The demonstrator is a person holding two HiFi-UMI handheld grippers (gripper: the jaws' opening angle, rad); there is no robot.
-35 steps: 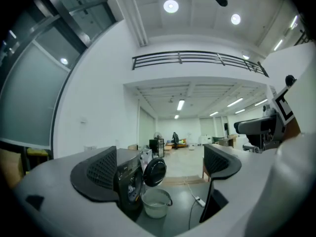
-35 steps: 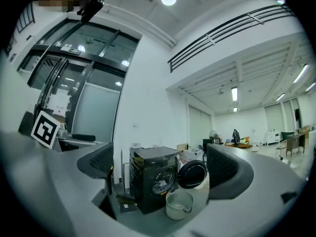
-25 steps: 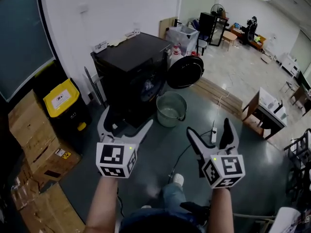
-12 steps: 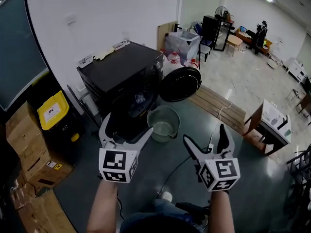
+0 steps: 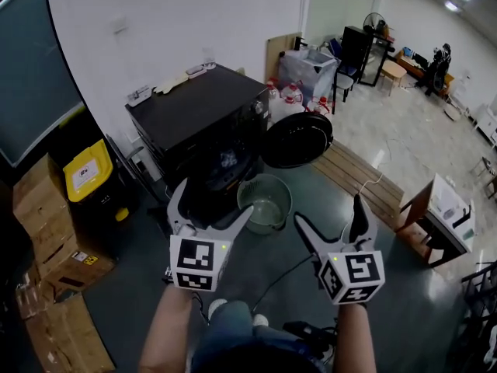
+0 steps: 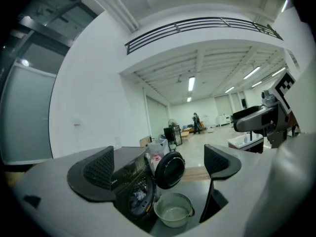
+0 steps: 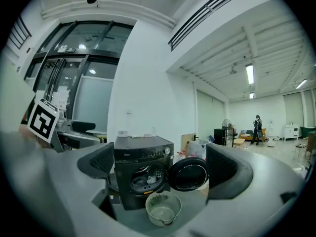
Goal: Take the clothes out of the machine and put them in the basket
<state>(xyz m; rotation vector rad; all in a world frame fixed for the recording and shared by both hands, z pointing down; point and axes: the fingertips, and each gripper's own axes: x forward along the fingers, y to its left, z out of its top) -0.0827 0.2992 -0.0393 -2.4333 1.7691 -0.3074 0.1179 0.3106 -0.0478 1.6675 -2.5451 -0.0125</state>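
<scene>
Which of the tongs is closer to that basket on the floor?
Left. The left tongs hover just left of the basket; the right tongs hang farther off to its right.

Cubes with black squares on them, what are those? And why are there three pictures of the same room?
The cubes are part of two grabbing tools that a person carries: the left gripper and the right gripper. One picture comes from a camera on the person's head, looking down. The other two come from small cameras riding on each tool, looking out between its jaws. Both pairs of jaws stand apart and hold nothing. Ahead, on the floor, stands a black washing machine with its round door swung open. Some clothes sit inside it. A round basket stands on the floor in front of it, with no clothes in it yet.
</scene>
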